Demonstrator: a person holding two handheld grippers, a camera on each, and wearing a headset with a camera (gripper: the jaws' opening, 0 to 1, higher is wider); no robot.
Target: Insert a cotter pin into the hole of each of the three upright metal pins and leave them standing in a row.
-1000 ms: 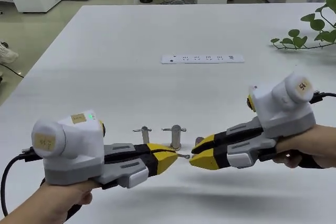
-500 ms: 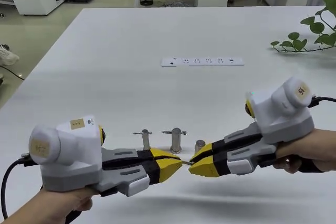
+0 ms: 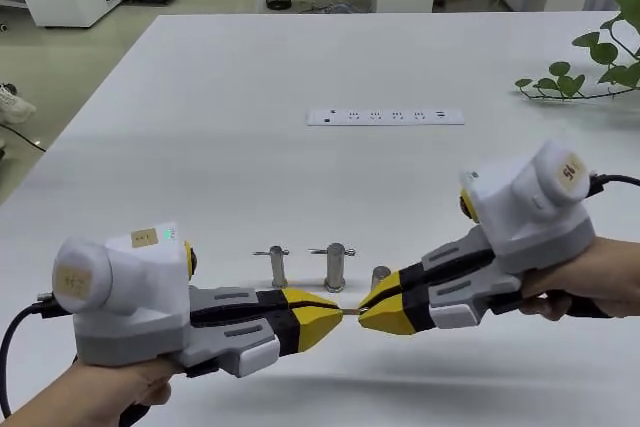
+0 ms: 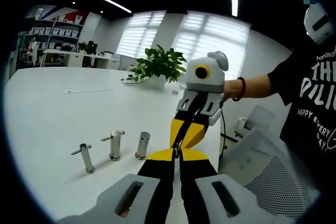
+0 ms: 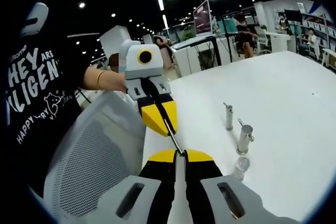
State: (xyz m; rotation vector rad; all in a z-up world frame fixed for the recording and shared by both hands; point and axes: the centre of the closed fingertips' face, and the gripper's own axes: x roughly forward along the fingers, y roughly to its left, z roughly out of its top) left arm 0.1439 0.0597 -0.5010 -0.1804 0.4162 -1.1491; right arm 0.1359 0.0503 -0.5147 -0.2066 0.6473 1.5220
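The worktop [image 3: 300, 67] is plain white. The left gripper [image 3: 338, 313] and right gripper [image 3: 363, 313] wear one scheme (the same on both): fingers [image 3: 310, 312] yellow at the tips, black behind, on pale grey bodies. The cotter pin [image 5: 173, 136] is bright silver. The three metal pins [image 3: 335, 267] are dull silver-grey. On the far side, the power strip [image 3: 385, 117] is white with dark sockets, and the plant [image 3: 590, 62] at far right has green leaves. The person's shirt [image 4: 310, 93] is black with white lettering.

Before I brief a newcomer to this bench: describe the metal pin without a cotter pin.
On the white table, three metal pins stand in a row. The rightmost pin, beside the right gripper, is bare; both neighbours carry a cotter pin.
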